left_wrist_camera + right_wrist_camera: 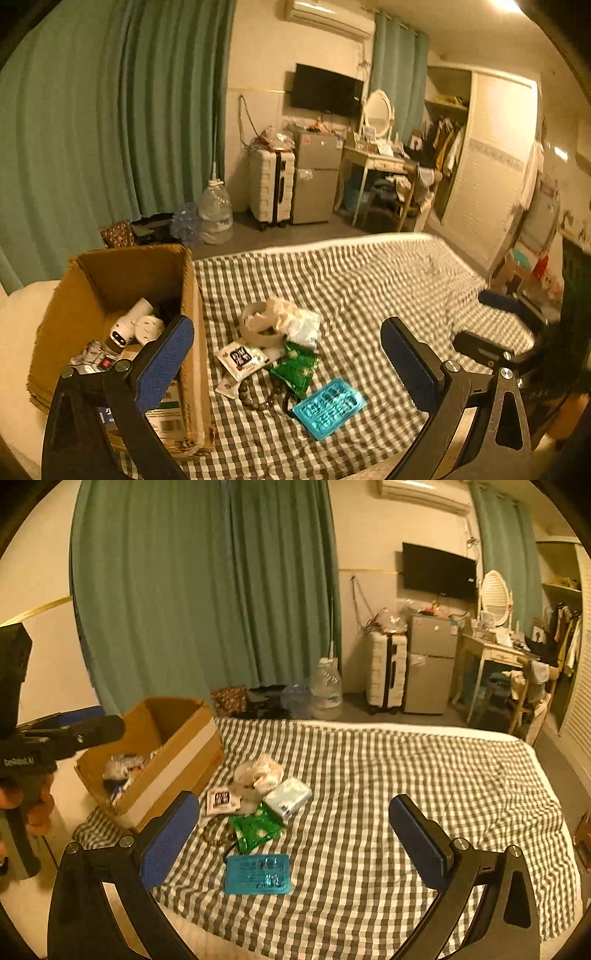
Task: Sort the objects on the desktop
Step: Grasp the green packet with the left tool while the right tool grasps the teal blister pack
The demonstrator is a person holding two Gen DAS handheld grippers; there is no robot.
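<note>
Partly done, I'd judge: cardboard box (122, 295) by left gripper (288, 354) w/ several items inside already. Left to sort: blue blister pack (258, 873), green packet (255, 827), sachet, beads, tissue pack — all ahead, between spread fingers of right gripper (294, 834). Both grippers released, holding nothing.

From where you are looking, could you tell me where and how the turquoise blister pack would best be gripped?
The turquoise blister pack lies flat on the checked sheet, thin and rectangular. I would come from above with the open right gripper and pinch across its short sides, probably at the near edge, which lies clear. The far edge sits by the green packet and a dark cord, so avoid that side.
</note>
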